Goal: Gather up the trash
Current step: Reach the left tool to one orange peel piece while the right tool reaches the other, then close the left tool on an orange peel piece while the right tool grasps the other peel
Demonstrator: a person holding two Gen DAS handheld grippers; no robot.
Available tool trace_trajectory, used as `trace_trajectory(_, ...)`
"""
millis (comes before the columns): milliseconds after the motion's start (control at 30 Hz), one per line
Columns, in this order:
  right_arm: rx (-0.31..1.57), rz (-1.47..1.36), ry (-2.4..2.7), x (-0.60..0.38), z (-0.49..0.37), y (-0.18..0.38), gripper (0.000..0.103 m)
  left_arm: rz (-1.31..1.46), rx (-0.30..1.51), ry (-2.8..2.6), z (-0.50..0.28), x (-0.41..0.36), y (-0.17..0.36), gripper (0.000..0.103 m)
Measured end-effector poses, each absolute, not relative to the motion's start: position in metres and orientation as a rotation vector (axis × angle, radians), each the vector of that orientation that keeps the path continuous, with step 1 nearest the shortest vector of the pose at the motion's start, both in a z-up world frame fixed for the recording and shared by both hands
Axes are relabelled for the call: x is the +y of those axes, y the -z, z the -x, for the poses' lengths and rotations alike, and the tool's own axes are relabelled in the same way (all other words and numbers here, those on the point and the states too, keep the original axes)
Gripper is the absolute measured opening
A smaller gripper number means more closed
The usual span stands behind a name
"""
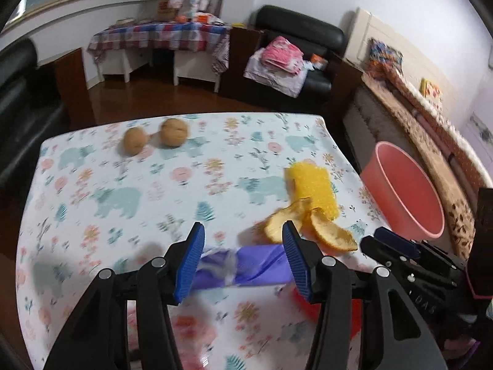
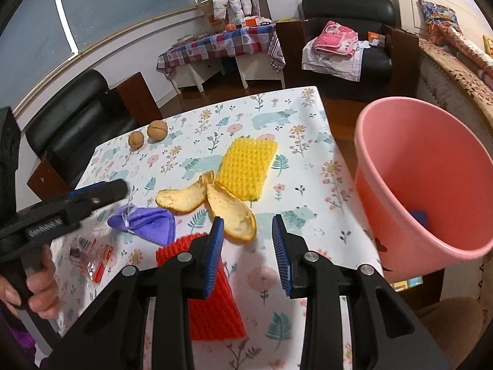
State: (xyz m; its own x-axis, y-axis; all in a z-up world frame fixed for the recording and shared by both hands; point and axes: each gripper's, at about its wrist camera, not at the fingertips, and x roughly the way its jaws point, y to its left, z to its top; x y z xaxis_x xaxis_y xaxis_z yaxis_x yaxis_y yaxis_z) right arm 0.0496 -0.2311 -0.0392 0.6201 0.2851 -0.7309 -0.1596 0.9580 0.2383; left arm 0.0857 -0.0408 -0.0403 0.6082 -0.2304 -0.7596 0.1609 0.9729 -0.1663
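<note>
My left gripper (image 1: pixel 245 240) is open over a crumpled purple wrapper (image 1: pixel 246 266), which lies between its blue pads without being pressed. An orange peel (image 1: pixel 311 225) lies just past the right pad, in front of a yellow foam net (image 1: pixel 312 185). My right gripper (image 2: pixel 248 240) is open with nothing between its pads. The peel (image 2: pixel 215 203) lies just ahead of it, and a red foam net (image 2: pixel 212 305) sits under its left finger. A pink bin (image 2: pixel 425 185) stands off the table's right edge with something blue inside.
Two walnuts (image 1: pixel 154 137) sit at the far left of the floral tablecloth (image 1: pixel 123 200). A clear wrapper with red print (image 2: pixel 89 259) lies near the hand holding the left gripper (image 2: pixel 114 188). Black armchairs and a bed surround the table.
</note>
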Motion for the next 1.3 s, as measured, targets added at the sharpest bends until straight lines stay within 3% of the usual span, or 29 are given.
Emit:
trace_trajectory(133, 0.881, -0.143, -0.250, -0.226, -0.058, 0.045, 0.033, 0.042, 0.941, 0.226, -0.106, -0.060, 0.054, 0.052)
trace_trajectory(233, 0.892, -0.137, -0.246, -0.223, -0.061, 0.048, 0.033, 0.053, 0.995, 0.238, -0.117, -0.065, 0.066, 0.045)
trace_trajectory(500, 0.916, -0.130, -0.227, -0.222, -0.066, 0.051, 0.033, 0.052, 1.050, 0.282, -0.127, -0.078, 0.081, 0.008)
trace_trajectory(1300, 0.972, -0.131, -0.227, -0.221, -0.071, 0.061, 0.033, 0.097, 1.022, 0.242, -0.116, -0.058, 0.072, 0.005)
